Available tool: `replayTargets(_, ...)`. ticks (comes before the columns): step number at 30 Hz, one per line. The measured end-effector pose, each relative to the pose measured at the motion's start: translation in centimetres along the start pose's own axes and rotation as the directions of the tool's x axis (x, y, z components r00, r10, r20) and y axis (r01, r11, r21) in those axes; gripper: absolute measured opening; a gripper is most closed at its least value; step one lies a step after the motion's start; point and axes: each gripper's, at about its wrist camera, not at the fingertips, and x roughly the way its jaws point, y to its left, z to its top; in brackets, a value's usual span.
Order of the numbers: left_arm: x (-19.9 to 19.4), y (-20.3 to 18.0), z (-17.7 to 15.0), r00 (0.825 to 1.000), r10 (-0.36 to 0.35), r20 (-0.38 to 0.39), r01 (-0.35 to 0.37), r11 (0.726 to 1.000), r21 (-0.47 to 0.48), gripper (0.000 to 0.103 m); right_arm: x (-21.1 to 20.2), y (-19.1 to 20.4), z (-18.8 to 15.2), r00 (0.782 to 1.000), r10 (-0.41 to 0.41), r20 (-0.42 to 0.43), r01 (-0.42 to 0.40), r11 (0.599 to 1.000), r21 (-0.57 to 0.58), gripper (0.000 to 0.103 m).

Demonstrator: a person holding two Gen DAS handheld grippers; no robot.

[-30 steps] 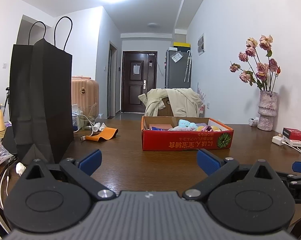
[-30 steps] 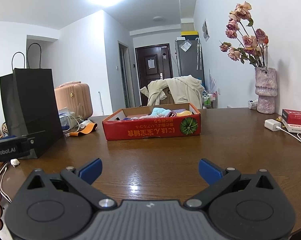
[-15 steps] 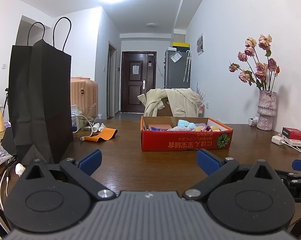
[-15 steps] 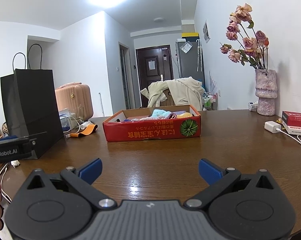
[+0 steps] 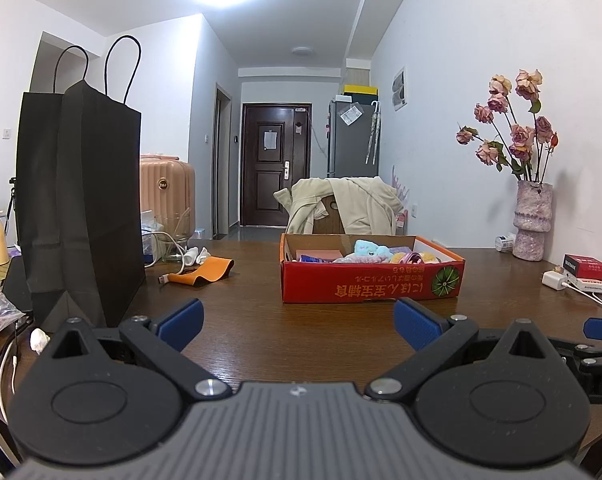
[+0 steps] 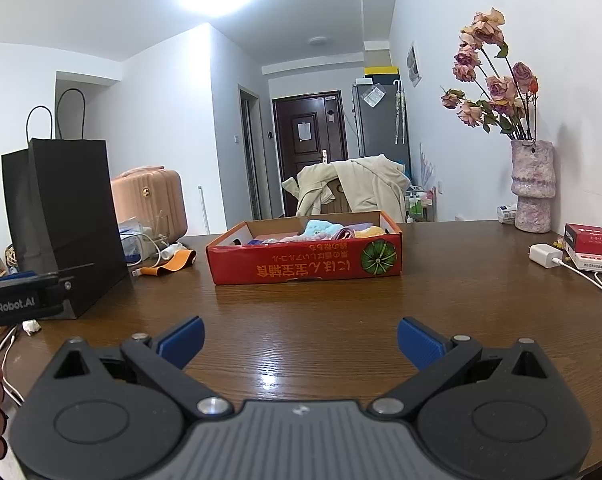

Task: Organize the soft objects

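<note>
- At the far left we see a black paper bag (image 5: 81, 208) standing upright on the counter (image 5: 261, 320), with cables and an orange strap (image 5: 205, 272) lying just beside it toward the middle
- Our left tool (image 5: 299, 322) hangs low over the near edge of the counter, its blue pads (image 5: 181, 322) spread wide apart with nothing between them
- In the middle of the counter sits the red cardboard box (image 5: 371, 286), and the soft objects (image 5: 371, 250) lie heaped inside it: a light-blue plush piece, something purple, something yellow and a pink item; we cannot tell them apart any finer than that
- Our right tool (image 6: 299, 338) is likewise spread apart and holds nothing, aimed at the same red box (image 6: 305, 266) across bare wood, well short of it
- At the far right stand a vase of dried roses (image 6: 531, 188), a small red carton (image 6: 589, 238) and a white charger (image 6: 545, 255) with its cable; we judge none of these to be part of the job
- As for the step in hand, we judge the scene fits two stages: the soft things gathered in the box and awaiting sorting out, or already put away there as the tidy end state
- So we name no move; any reach toward the box would have to clear its front wall and close gently on something that gives
</note>
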Motion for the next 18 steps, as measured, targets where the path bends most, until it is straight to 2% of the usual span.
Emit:
replayTargets(8,-0.1,-0.1,0.2,1.0,-0.003,0.007,0.003,1.0,0.004,0.103,-0.3,0.0,0.2,1.0,-0.003,0.019,0.003,1.0,-0.006,0.103)
replayTargets(13,-0.6,-0.1,0.6,0.999,-0.004,0.048,0.003,1.0,0.02,0.103,-0.7,0.0,0.3,0.999,-0.003,0.047,0.004,1.0,-0.011,0.103)
replayTargets(18,-0.7,-0.1,0.7,0.999,-0.014,0.053,0.013,1.0,0.016,0.103,-1.1,0.4,0.5,0.997,-0.001,0.073,0.003,1.0,-0.025,0.103)
